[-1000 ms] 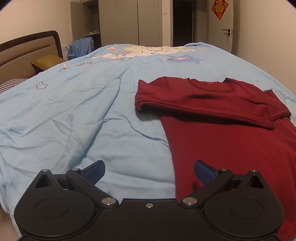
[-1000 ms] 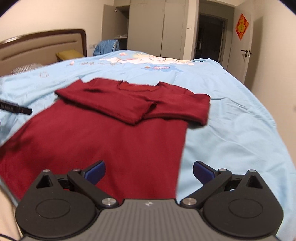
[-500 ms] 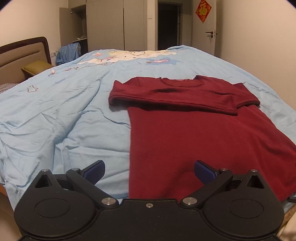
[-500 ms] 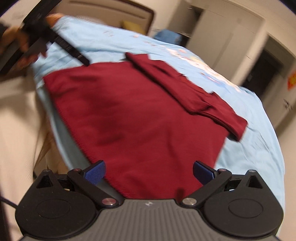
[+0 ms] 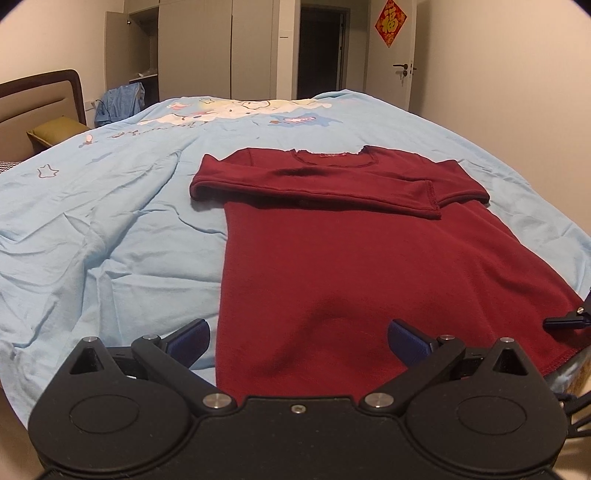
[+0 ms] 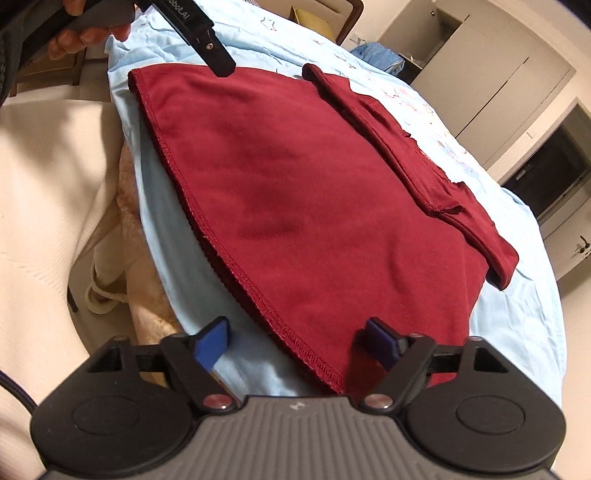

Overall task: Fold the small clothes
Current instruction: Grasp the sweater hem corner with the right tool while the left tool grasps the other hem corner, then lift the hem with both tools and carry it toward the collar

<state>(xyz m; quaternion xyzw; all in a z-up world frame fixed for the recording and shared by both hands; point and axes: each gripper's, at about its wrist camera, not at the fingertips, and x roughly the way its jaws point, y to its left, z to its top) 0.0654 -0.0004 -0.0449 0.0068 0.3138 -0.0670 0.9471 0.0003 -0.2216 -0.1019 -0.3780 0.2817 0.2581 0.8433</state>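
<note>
A dark red long-sleeved shirt (image 5: 369, 258) lies flat on the light blue bed sheet (image 5: 110, 221), both sleeves folded across the chest. My left gripper (image 5: 298, 338) is open just above the hem's left corner, which lies between its blue pads. In the right wrist view the shirt (image 6: 314, 192) runs away diagonally. My right gripper (image 6: 297, 345), rolled sideways, has its jaws closing around the hem's right corner; the pads stand apart from the cloth. One black finger (image 6: 216, 55) of the left gripper, held by a hand (image 6: 88, 33), shows at the far corner.
The hem lies along the bed's near edge, with the sheet (image 6: 159, 206) hanging down and a person's leg (image 6: 107, 269) beside it. A headboard (image 5: 40, 96), an olive pillow (image 5: 55, 131), wardrobes (image 5: 207, 48) and a door (image 5: 391, 66) stand beyond.
My right gripper has rolled sideways and dropped to the hem's right corner, and its jaws have narrowed. My left gripper slid right to the hem's left corner, then held still.
</note>
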